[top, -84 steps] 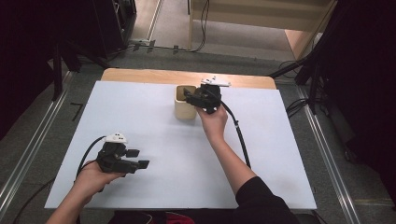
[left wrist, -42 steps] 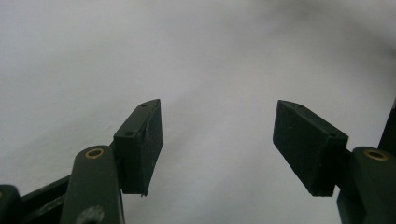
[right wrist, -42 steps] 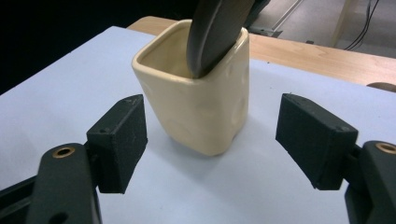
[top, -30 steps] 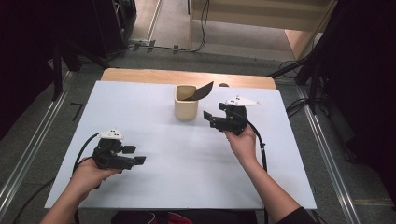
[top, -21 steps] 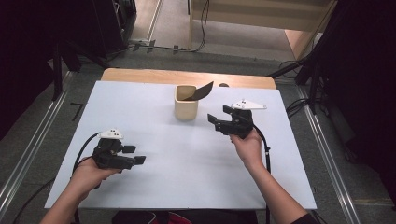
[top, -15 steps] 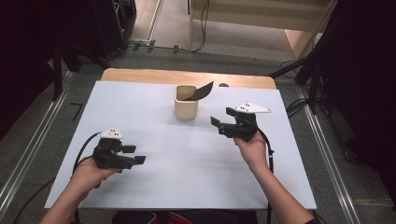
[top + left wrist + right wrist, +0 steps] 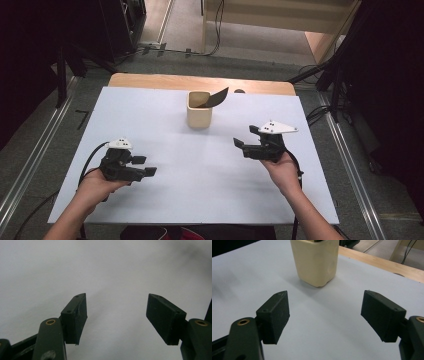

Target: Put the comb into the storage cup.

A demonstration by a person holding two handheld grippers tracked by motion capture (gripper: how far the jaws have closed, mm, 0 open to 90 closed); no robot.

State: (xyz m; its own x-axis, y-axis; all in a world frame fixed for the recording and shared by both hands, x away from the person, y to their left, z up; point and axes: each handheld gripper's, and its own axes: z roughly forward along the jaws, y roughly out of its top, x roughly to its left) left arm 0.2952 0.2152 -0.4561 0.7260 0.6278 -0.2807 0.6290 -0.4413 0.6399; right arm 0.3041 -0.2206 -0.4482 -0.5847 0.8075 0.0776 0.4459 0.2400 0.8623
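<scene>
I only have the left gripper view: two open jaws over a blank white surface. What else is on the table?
Observer: A cream cup stands near the table's far edge.
Operator: Anything in it?
Observer: A dark flat piece sticks out of its top, leaning right.
Operator: Where's the right gripper?
Observer: The right gripper is open and empty, right of the cup and nearer the person, jaws pointing toward it.
</scene>
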